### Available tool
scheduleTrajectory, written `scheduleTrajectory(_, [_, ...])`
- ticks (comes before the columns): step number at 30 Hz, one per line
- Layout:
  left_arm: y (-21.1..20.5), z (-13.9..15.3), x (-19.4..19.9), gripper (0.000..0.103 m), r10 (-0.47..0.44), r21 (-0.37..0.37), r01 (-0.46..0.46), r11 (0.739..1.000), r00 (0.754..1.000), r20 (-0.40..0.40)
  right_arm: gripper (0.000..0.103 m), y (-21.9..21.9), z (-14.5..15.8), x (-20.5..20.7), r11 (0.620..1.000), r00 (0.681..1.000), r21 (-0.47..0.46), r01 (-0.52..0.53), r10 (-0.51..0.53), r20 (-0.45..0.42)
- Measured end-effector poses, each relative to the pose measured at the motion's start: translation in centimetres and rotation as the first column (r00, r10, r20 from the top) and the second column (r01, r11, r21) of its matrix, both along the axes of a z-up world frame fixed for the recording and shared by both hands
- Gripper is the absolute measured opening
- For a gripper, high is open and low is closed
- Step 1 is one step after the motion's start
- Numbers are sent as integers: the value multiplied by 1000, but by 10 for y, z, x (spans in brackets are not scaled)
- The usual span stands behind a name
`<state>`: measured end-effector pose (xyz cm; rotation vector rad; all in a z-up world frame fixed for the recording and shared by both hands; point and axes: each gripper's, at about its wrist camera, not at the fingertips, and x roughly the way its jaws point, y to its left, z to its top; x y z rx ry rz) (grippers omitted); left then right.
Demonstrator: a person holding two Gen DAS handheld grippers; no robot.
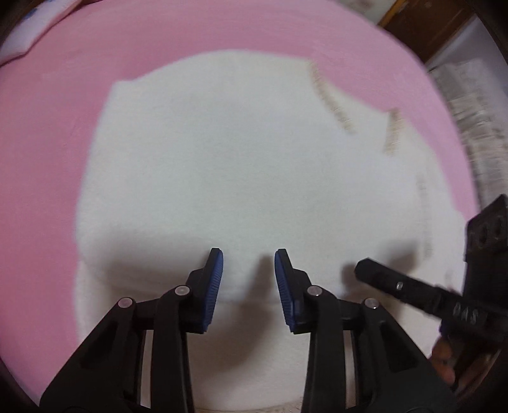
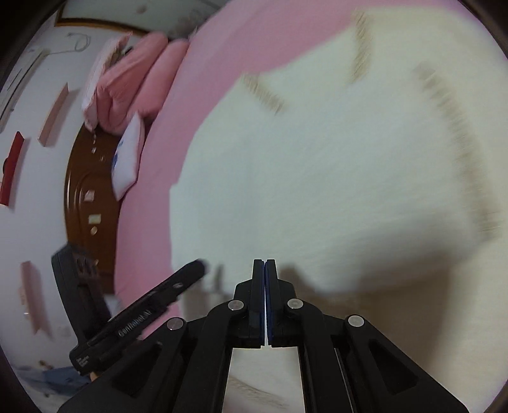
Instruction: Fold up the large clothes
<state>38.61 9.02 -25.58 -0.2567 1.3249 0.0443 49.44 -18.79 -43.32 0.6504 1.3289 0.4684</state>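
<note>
A large white garment (image 1: 228,165) with beige trim lies folded on a pink bed sheet (image 1: 47,143). My left gripper (image 1: 248,254) is open and empty, its blue pads just above the garment's near folded edge. My right gripper (image 2: 264,262) has its jaws pressed together over the same white garment (image 2: 333,178); a thin white strip shows between the pads, but I cannot tell if cloth is pinched. The right gripper also shows at the right edge of the left wrist view (image 1: 362,270). The left gripper shows at lower left of the right wrist view (image 2: 197,270).
Pink pillows (image 2: 133,85) and a white-and-blue packet (image 2: 127,159) lie at the head of the bed by a brown headboard (image 2: 85,190). A white wall with small shelves (image 2: 54,114) is at the left. Dark wooden furniture (image 1: 422,28) stands at the far right.
</note>
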Motion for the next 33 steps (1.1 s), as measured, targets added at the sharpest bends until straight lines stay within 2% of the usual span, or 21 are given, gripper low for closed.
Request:
scheduleTrajectory(1, [5,-5,4,26,27,46,-25,999,999,-35,0,10,-10,3,999,999,-27,-29,29,-25])
scheduleTrajectory(3, [26,-5,8,26,94,23,-92,995,994,-54,0,16,-15,6,987,997,-142,-82,80,-15])
scheduleTrajectory(5, [50,-3,9,23,152,31,-151,988,987,-47,0,-1,-14,7,984,997,-164,-74,75,3])
scheduleTrajectory(7, [69,-3,7,14,165,80,-161,984,985,-46,0,-41,-10,1,987,1000,-162,15,-12,21])
scheduleTrajectory(8, [76,-4,6,13,160,85,-156,984,986,-45,0,-65,-9,-5,983,997,-166,72,-69,25])
scheduleTrajectory(10, [87,-6,1,7,145,94,-141,986,989,-40,0,-107,-6,-21,944,983,-275,181,-177,37])
scheduleTrajectory(13, [88,2,-6,6,143,138,-139,981,990,-19,0,-146,-2,-35,934,963,-234,271,-265,56])
scheduleTrajectory(15, [79,15,-11,6,133,179,-134,975,991,18,0,-137,6,-37,927,968,-279,252,-235,91])
scheduleTrajectory(16, [73,23,-13,6,111,145,-116,983,993,46,0,-118,10,-32,926,970,-294,237,-209,122])
scheduleTrajectory(17, [70,28,-12,6,91,91,-96,991,994,67,0,-104,16,-29,944,974,-259,203,-168,154])
scheduleTrajectory(18, [65,31,-10,7,68,26,-70,997,995,80,0,-92,20,-26,970,980,-185,156,-128,154])
scheduleTrajectory(19, [59,31,-5,6,45,-23,-43,999,996,82,0,-72,16,-20,993,988,-73,89,-79,131])
scheduleTrajectory(20, [53,29,1,7,23,-49,-19,999,997,79,0,-50,17,-8,998,992,-14,55,-53,112])
scheduleTrajectory(22, [45,20,19,7,-14,-28,16,999,997,72,0,-10,9,2,998,997,61,-4,0,73])
scheduleTrajectory(24, [45,7,36,7,-27,-6,28,1000,998,57,0,26,-3,20,997,995,33,-67,64,82])
scheduleTrajectory(27, [65,0,56,7,9,-39,-6,999,996,83,0,45,-17,53,999,994,-26,-42,44,97])
scheduleTrajectory(30, [98,0,65,6,105,-99,-94,991,988,112,0,34,-24,77,999,993,-30,17,-13,121])
scheduleTrajectory(31, [112,-1,64,5,149,-95,-139,986,982,115,0,22,-21,78,999,991,-33,44,-39,130])
scheduleTrajectory(33, [137,-1,61,1,209,-31,-207,978,971,114,0,-9,-11,78,990,984,-84,116,-104,142])
